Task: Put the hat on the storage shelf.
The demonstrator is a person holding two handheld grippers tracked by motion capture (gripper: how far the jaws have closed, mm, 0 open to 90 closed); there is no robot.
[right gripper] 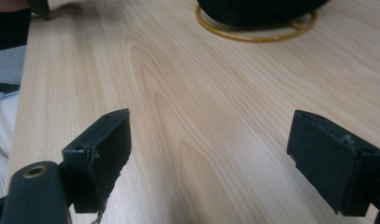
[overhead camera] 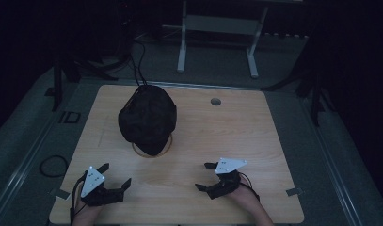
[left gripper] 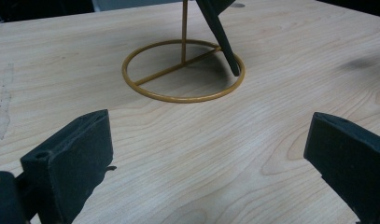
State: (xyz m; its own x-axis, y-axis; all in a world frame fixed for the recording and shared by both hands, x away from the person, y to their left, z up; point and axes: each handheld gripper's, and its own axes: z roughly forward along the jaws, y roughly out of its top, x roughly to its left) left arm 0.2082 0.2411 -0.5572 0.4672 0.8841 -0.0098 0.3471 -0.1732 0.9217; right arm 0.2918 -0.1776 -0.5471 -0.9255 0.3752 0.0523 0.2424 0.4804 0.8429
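Work judged barely begun: nothing gripped, nothing displaced. The black cap is seen sitting on top of a gold wire stand, toward the far left of the wooden table; the stand's ring base rests flat on the wood, an upright rod rising from its crossbar. A dark strap or brim edge hangs down to the ring in the left gripper view; which it is cannot be told in the dim light.

Left gripper is held low near the table's near-left edge, jaws spread wide, nothing between them, the stand well ahead. Right gripper is held near the near-right edge, jaws likewise wide apart and empty, bare wood between them, the cap further off.

Left to do, as judged: approach, grasp, and handling of the cap — all of it
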